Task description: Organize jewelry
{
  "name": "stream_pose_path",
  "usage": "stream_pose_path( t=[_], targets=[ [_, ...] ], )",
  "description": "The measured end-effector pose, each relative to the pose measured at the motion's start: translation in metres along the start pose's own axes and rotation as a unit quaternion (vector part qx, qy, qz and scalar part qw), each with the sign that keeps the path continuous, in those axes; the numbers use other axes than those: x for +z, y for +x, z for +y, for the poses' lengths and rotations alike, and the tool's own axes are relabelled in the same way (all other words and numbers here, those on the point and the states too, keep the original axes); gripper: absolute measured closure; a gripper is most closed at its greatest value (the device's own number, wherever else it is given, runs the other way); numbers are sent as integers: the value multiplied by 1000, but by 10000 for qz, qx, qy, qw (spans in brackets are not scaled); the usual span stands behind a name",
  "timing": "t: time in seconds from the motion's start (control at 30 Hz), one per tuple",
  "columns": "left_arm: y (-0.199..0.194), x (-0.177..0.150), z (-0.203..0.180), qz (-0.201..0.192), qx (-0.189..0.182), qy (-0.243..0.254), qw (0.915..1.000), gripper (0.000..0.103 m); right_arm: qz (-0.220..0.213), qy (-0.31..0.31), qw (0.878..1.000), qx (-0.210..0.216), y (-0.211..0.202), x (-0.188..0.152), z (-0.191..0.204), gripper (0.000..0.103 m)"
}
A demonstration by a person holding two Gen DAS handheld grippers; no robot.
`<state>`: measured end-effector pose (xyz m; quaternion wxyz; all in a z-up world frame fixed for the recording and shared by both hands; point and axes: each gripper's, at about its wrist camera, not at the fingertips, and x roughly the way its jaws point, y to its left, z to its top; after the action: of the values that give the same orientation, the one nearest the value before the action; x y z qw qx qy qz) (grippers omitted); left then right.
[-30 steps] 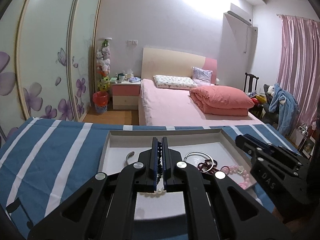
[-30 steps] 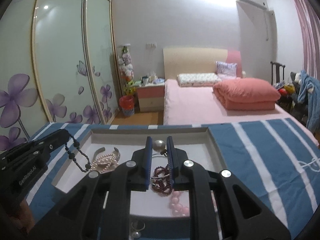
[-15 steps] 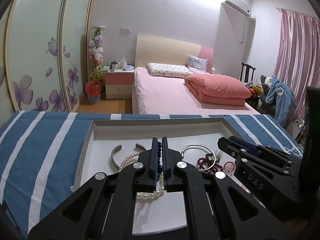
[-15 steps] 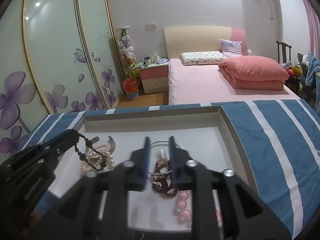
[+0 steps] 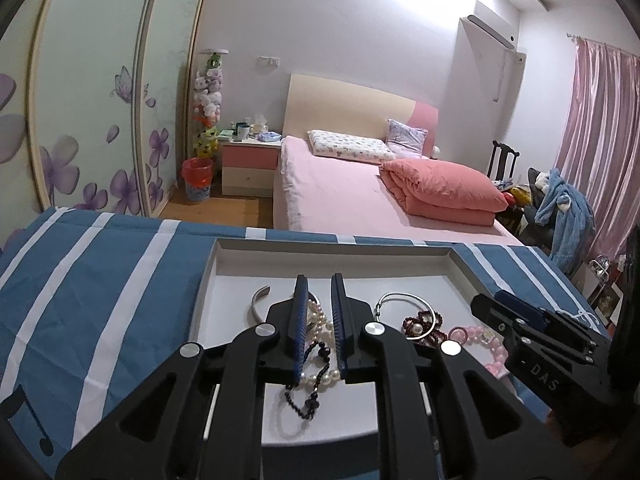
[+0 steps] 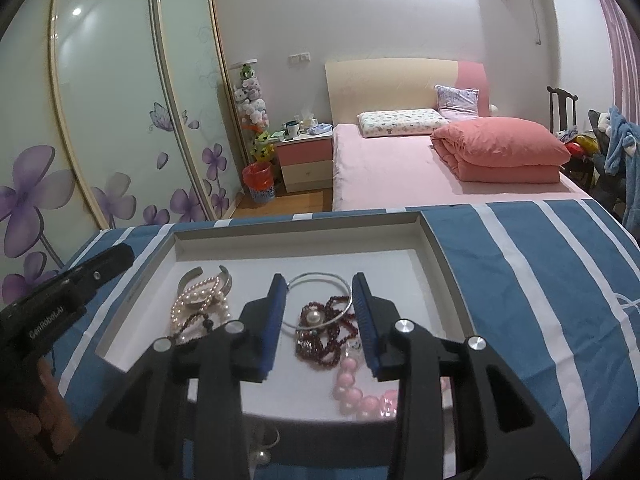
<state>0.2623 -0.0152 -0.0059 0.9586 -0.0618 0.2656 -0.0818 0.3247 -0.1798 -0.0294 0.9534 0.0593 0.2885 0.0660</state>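
Both tools hang over the white tray (image 6: 434, 248) with their fingers apart and nothing pinched. Between the slightly parted fingers of the left tool (image 5: 319, 328) lies the dark bead string (image 5: 310, 390), dropped across the pearl strand (image 5: 320, 376); the two overlap, so closing here could catch both and drag the pearls along. Beyond its fingertips sits the open silver cuff (image 5: 258, 304), which the pearls seem to touch, though the tool hides the join.

Wider spread, the right tool (image 6: 320, 322) straddles a knot of dark red beads (image 6: 326, 342) with a single large pearl (image 6: 314, 316) on top and the thin silver bangle (image 6: 320, 300) looped through or over it; I cannot tell which. That tangle is the main risk: lifting any one piece would likely haul the others, and a slack strand could snag on a fingertip or slide out of a light pinch. Just below the right finger, the pink bead bracelet (image 6: 354, 390) runs toward the tray's near edge and could be nudged out.

All the jewelry seen here rests loose in this single undivided tray, which sits on the blue striped cloth (image 6: 532, 280) covering the worktop. Something small and metallic lies under the right tool, outside the tray, too dim to name.
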Motion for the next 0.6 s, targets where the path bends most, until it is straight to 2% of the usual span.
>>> stream_pose_path(
  t=[0.13,0.23,0.43,0.6],
  targets=[
    [-9,-6,7,52,37,-66,10000,87,65,-71,9999,38,-9,-8,3,68],
    [-15,-13,15,120,106,-98,9998,79,208,-180,9996,79,-15,-19,6,68],
    [-23,-33,38,374,327,-176,9986,76,836,-344,9951,393,-18,-50,12,72],
    [-25,-39,49,483,419,-228,9977,76,1361,-735,9864,554,-14,-73,30,79]
  ],
)
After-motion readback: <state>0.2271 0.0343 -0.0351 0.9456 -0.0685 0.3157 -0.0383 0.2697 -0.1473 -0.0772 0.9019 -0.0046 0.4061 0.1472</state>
